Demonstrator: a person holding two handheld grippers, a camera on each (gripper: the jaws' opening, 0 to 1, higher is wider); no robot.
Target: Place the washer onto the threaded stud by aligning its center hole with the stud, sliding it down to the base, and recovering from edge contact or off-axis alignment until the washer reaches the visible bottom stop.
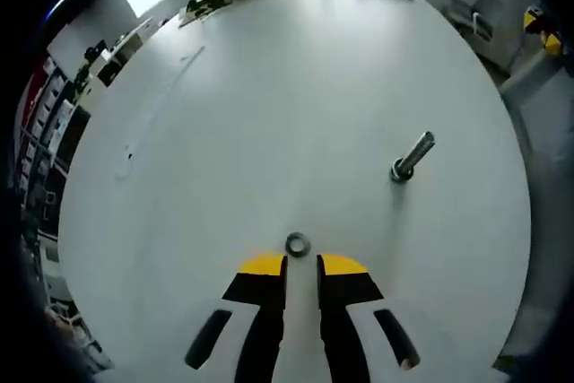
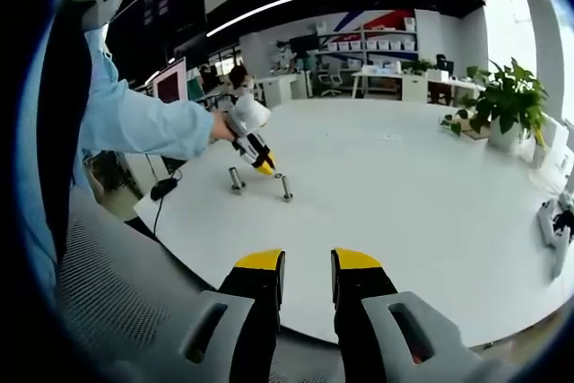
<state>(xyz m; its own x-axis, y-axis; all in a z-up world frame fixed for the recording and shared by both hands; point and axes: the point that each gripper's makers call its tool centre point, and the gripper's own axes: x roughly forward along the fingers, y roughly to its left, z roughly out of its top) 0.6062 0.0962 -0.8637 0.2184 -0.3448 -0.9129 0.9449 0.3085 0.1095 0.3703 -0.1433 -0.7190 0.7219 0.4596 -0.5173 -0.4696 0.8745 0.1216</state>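
- Left gripper (image 1: 301,266): fingers set to a narrow gap, nothing held; tips sit just short of the washer (image 1: 297,244), low centre of the left gripper view. Judged as lined up for a pinch on the washer rim.
- Washer lies flat on the white table (image 1: 269,114), not yet picked up, well apart from the stud.
- Threaded stud (image 1: 412,158) stands on its base at centre-right of that view, leaning toward the upper right in the picture, likely fisheye. No washer is seen at its base.
- Right gripper (image 2: 307,266): fingers narrowly apart, empty, at the bottom centre of the right gripper view, off the near table edge. Judged as parked clear of the work.
- Farther off, at centre-left of that view, the left gripper is seen pointing down at the table between two upright studs.
- Potted plant (image 2: 508,96) at the far right edge.
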